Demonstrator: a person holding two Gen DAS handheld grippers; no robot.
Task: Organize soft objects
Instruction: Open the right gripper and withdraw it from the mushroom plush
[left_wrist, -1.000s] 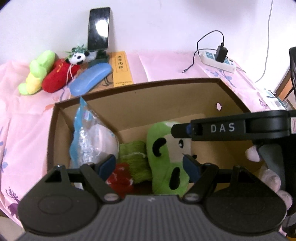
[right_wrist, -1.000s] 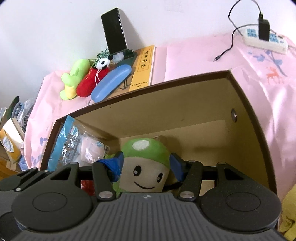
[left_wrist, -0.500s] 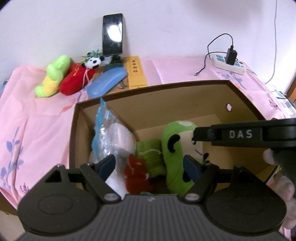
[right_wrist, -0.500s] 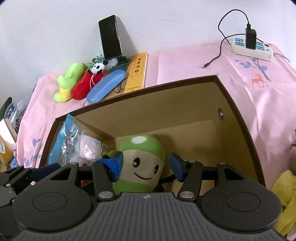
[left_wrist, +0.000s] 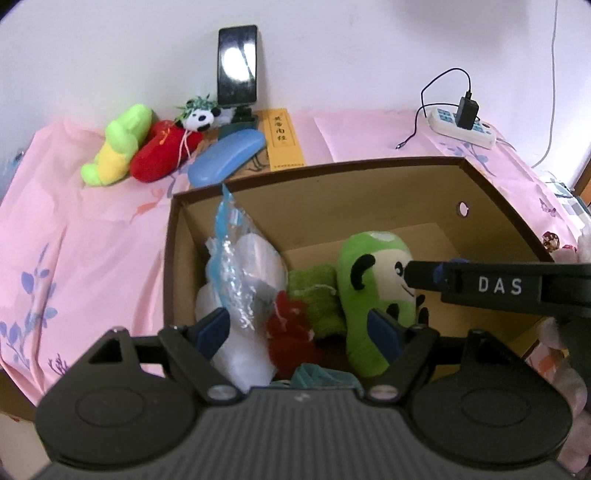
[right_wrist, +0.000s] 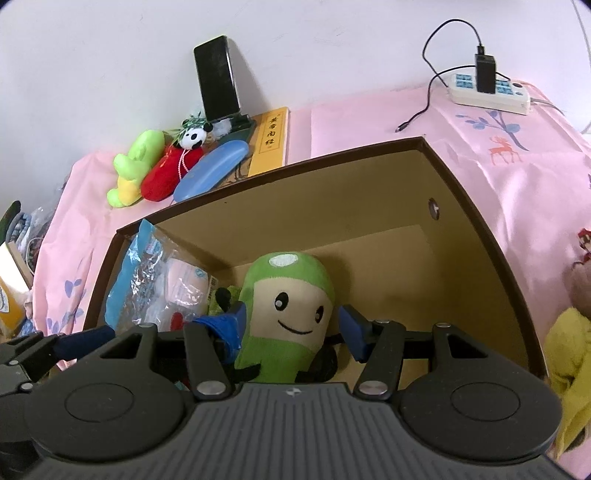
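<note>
Inside the cardboard box (right_wrist: 476, 236) you already have part of the job done: a green plush with a smiling face (right_wrist: 291, 314) stands near the middle of the floor, and to its left lie a crinkly plastic bag of soft white goods (left_wrist: 243, 280), a rough green knitted piece (left_wrist: 314, 295) and a small red tuft (left_wrist: 290, 332). Your right gripper (right_wrist: 291, 325) hangs over the box with the green plush between its blue pads; a gap shows on the right side and I cannot tell whether the left pad touches, so it reads as open and not clamped. Your left gripper (left_wrist: 299, 332) hovers wide open over the bag and the red tuft, holding nothing. By my judgement the task is partway: well apart from the box, by the wall, a green and yellow plush (left_wrist: 116, 151), a red plush (left_wrist: 162, 157) and a little panda (left_wrist: 199, 118) still wait to be boxed. Beside them are hard things that likely stay out: a blue case (left_wrist: 227, 158), a yellow book (left_wrist: 282, 140) and a dark phone (left_wrist: 237, 66) propped upright. You are working on a surface draped in a pink floral cloth (left_wrist: 74, 240), set against a plain white wall (right_wrist: 332, 44), with a power strip (right_wrist: 487, 92) and its plugged charger at the far right.
</note>
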